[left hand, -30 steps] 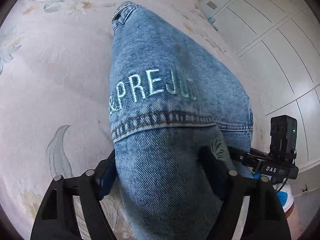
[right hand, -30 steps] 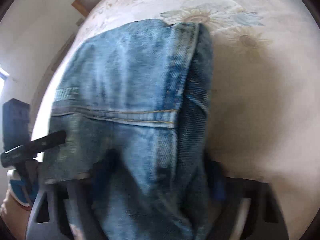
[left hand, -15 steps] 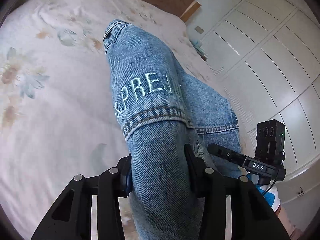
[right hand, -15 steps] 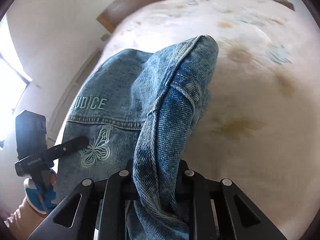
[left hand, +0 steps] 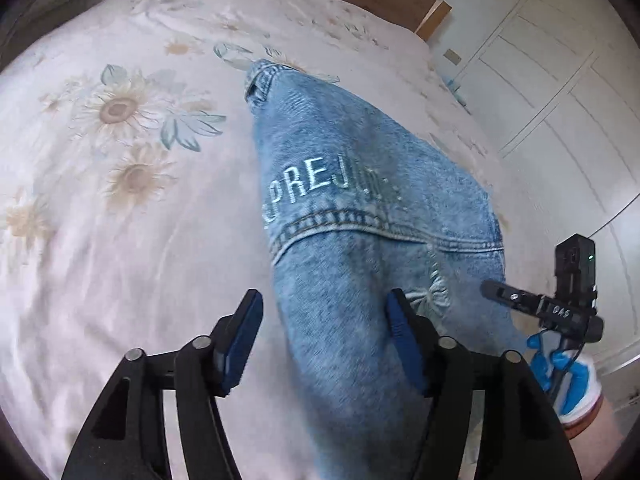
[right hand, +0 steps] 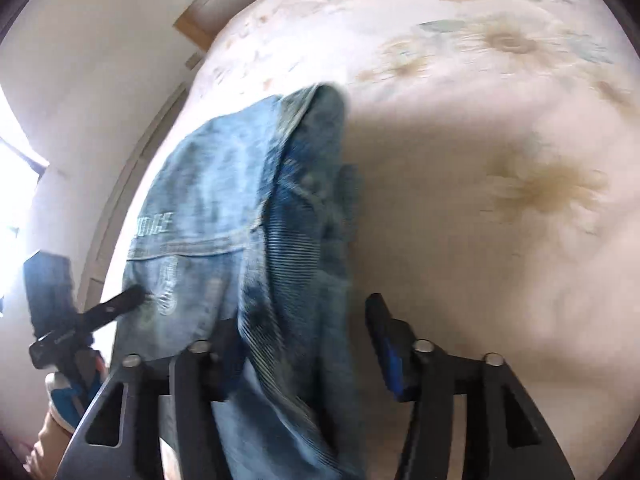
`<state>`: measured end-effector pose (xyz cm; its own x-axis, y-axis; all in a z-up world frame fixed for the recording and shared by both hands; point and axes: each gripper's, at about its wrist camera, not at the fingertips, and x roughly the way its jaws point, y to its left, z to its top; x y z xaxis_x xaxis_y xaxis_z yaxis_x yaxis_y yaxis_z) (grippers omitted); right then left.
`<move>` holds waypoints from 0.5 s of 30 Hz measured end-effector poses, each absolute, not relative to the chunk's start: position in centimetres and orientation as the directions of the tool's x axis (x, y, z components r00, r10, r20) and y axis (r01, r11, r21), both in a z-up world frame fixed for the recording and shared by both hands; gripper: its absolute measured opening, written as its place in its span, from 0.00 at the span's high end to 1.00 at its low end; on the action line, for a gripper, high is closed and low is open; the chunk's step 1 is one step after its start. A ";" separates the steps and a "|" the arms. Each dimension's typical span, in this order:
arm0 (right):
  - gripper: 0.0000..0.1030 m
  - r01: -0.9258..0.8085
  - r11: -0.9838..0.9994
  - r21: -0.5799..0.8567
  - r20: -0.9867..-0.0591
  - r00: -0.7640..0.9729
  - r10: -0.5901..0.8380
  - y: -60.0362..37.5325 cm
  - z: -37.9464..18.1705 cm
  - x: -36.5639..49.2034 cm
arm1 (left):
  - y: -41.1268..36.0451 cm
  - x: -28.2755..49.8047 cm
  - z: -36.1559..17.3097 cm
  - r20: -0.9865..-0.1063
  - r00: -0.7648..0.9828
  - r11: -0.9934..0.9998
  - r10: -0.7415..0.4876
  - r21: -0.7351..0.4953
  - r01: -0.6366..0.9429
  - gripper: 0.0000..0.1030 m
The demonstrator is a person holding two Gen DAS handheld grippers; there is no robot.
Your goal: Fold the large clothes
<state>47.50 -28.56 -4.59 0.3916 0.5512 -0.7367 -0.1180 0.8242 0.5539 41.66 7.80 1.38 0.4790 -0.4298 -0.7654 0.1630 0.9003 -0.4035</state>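
Blue denim jacket (left hand: 360, 184) draped over floral bed (left hand: 120, 208); left tool (left hand: 322, 322) spreading around denim, 1 pad clear; right tool (right hand: 296, 328) spreading likewise, denim between.

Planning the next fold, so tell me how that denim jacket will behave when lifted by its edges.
The denim jacket will probably sag and drape, since it already hangs in soft folds between both opening tongs. Its thick seams and bunched layers suggest it is fairly heavy. The coarse weave should resist slipping on the bedsheet.
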 end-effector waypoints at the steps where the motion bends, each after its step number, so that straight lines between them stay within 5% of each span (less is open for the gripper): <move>1: 0.36 -0.108 0.829 0.549 -0.743 0.392 0.542 -29.1 -4.8 47.5 | 7.6 41.7 1.3 -0.769 0.483 0.906 -0.419 -0.393 0.159 0.37; 15: 0.35 -0.106 0.906 0.411 -0.803 0.427 0.415 -28.9 -0.8 40.3 | 4.8 35.4 2.0 -0.790 0.527 0.949 -0.314 -0.273 0.155 0.36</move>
